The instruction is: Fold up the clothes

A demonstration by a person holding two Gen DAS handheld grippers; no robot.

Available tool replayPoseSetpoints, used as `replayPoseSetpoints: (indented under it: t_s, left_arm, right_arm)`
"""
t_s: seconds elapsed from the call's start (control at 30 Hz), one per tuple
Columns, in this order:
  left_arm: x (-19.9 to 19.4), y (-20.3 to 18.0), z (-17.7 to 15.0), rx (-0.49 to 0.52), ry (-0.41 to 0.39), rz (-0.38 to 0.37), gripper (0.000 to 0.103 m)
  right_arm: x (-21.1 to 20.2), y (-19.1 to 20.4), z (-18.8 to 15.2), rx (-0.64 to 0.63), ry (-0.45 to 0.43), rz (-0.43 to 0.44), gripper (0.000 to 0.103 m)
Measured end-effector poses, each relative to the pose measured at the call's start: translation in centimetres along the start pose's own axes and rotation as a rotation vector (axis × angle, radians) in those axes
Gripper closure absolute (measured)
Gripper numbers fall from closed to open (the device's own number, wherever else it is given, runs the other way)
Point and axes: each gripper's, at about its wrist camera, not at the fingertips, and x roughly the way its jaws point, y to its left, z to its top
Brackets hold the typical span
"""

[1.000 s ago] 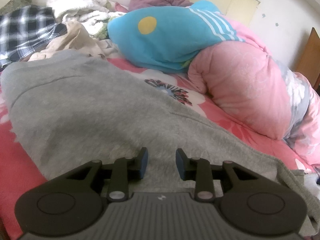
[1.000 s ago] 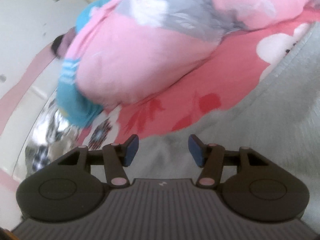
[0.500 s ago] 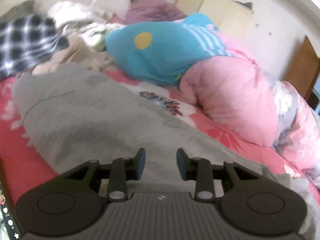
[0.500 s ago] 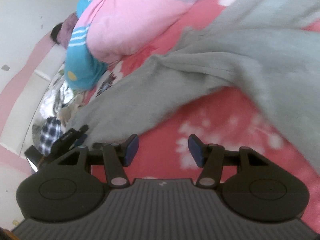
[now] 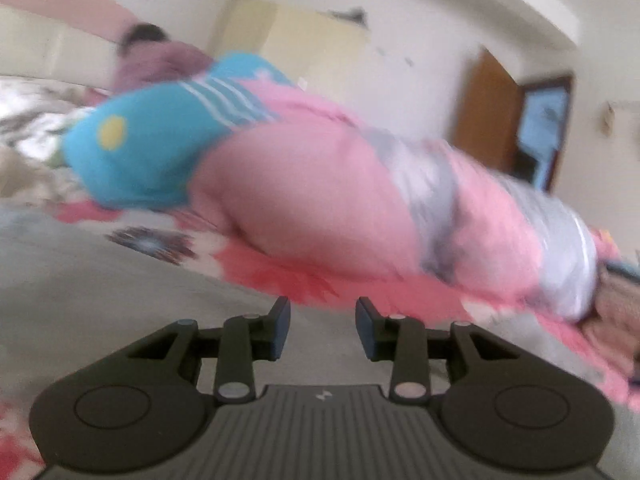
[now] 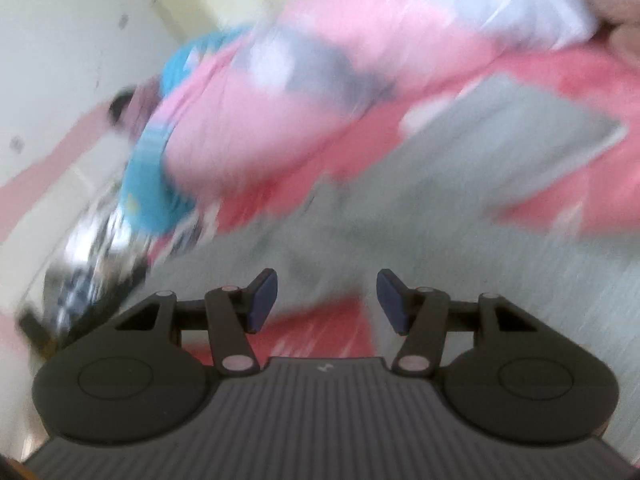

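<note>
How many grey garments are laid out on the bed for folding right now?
1. The grey garment lies spread on the red floral bedsheet, under both wrist views and beside the pink quilt. Motion blur could hide others in the far pile.

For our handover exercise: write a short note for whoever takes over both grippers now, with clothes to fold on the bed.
Left gripper: jaws open, nothing between them, just been opening.
Right gripper: jaws open, empty.
Grey garment lies spread on the red floral bedsheet, beside the pink quilt.
Done: no fold visible; pictures blurred.
Left: grasp the grey garment's edges and fold it.
</note>
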Motion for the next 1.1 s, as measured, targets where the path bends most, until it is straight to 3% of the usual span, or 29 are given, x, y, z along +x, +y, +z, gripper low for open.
replayPoseSetpoints:
  t_s: [0.1, 0.2, 0.33, 0.4, 0.43, 0.47, 0.5, 0.53, 0.6, 0.73, 0.87, 1.0, 1.1]
  left_arm:
    - [2.0, -0.5, -0.9, 0.011, 0.074, -0.005, 0.066]
    - [4.1, 0.5, -1.4, -0.042, 0.139, 0.018, 0.067]
    - [5.6, 1.7, -2.0, -0.106, 0.180, 0.042, 0.067]
    - [6.0, 2.0, -2.1, -0.121, 0.191, 0.046, 0.068]
    - [6.0, 2.0, -2.1, -0.123, 0.192, 0.047, 0.068]
    - [6.0, 2.1, -2.2, -0.125, 0.193, 0.047, 0.068]
    - [6.0, 2.2, -2.2, -0.127, 0.194, 0.047, 0.068]
    - [6.0, 2.2, -2.2, -0.130, 0.193, 0.046, 0.068]
    - [5.9, 2.3, -2.3, -0.137, 0.193, 0.044, 0.069]
    - [6.0, 2.4, -2.2, -0.141, 0.195, 0.046, 0.069]
    - [6.0, 2.6, -2.2, -0.156, 0.199, 0.040, 0.070]
    - [6.0, 2.8, -2.2, -0.168, 0.201, 0.037, 0.071]
    - [6.1, 2.9, -2.2, -0.174, 0.203, 0.036, 0.071]
  right_arm:
    - [-0.3, -5.5, 2.6, 0.156, -0.091, -0.154, 0.048]
    - [-0.1, -11.2, 4.6, 0.339, -0.151, -0.306, 0.047]
    - [2.7, -16.5, 4.9, 0.559, -0.115, -0.321, 0.046]
    - [4.4, -16.8, 5.2, 0.546, -0.120, -0.301, 0.047]
    - [5.2, -16.6, 5.5, 0.519, -0.126, -0.306, 0.056]
    - [6.1, -16.4, 5.8, 0.491, -0.131, -0.311, 0.082]
    - [6.9, -16.4, 6.0, 0.488, -0.117, -0.315, 0.094]
    - [7.7, -16.4, 6.2, 0.491, -0.099, -0.318, 0.098]
    - [7.7, -15.9, 6.8, 0.489, -0.109, -0.325, 0.100]
    - [2.8, -13.8, 8.1, 0.421, -0.237, -0.289, 0.101]
    - [-0.5, -14.6, 6.4, 0.448, -0.293, -0.329, 0.101]
    - [-0.8, -17.2, 3.2, 0.573, -0.292, -0.389, 0.101]
    - [-1.0, -16.8, 2.1, 0.555, -0.327, -0.403, 0.101]
